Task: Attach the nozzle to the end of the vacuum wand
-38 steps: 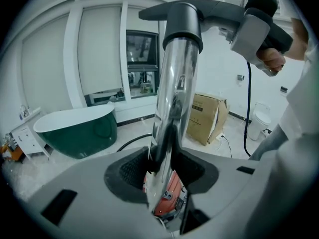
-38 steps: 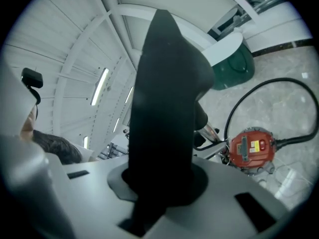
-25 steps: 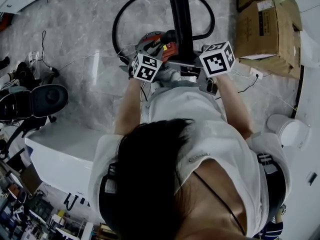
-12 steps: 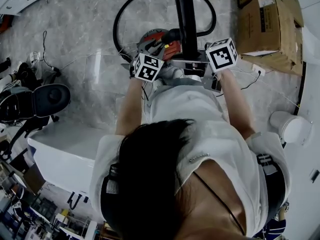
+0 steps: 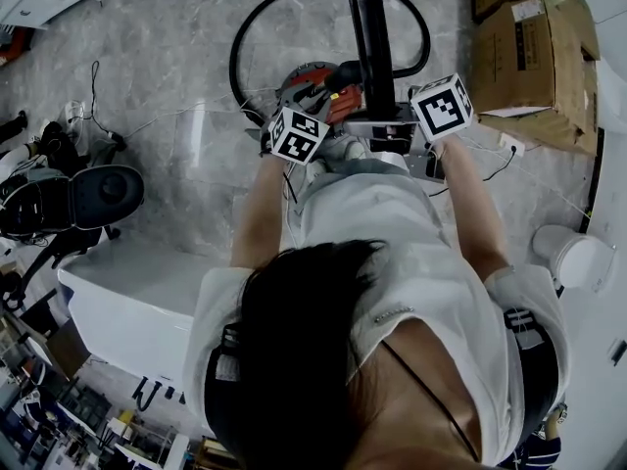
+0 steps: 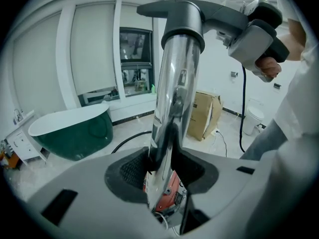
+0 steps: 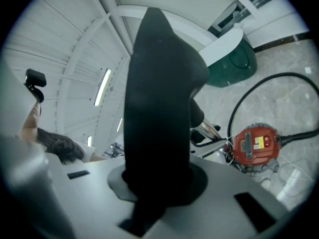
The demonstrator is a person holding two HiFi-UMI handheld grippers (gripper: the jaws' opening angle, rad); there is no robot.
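Observation:
A shiny metal vacuum wand [image 6: 174, 98] rises between the pads of my left gripper [image 6: 164, 183], which is shut on it. The dark collar of the nozzle [image 6: 182, 19] sits over the wand's upper end. My right gripper [image 7: 157, 188] is shut on the black nozzle [image 7: 159, 108], which fills most of the right gripper view. In the head view the long flat nozzle [image 5: 370, 47] points away from me, between the two marker cubes [image 5: 299, 133] [image 5: 441, 108]. The red vacuum body [image 5: 312, 84] stands on the floor just beyond the left cube.
A black hose [image 5: 245, 37] loops on the marble floor around the vacuum. Cardboard boxes [image 5: 529, 47] stand at the right, with a white bucket [image 5: 568, 255] nearer. A black seat [image 5: 69, 199] and a white tub [image 5: 127, 302] are at the left.
Both grippers keep their grips and their places. The right gripper's cube has rolled slightly with the nozzle, and the head view has shifted a little.

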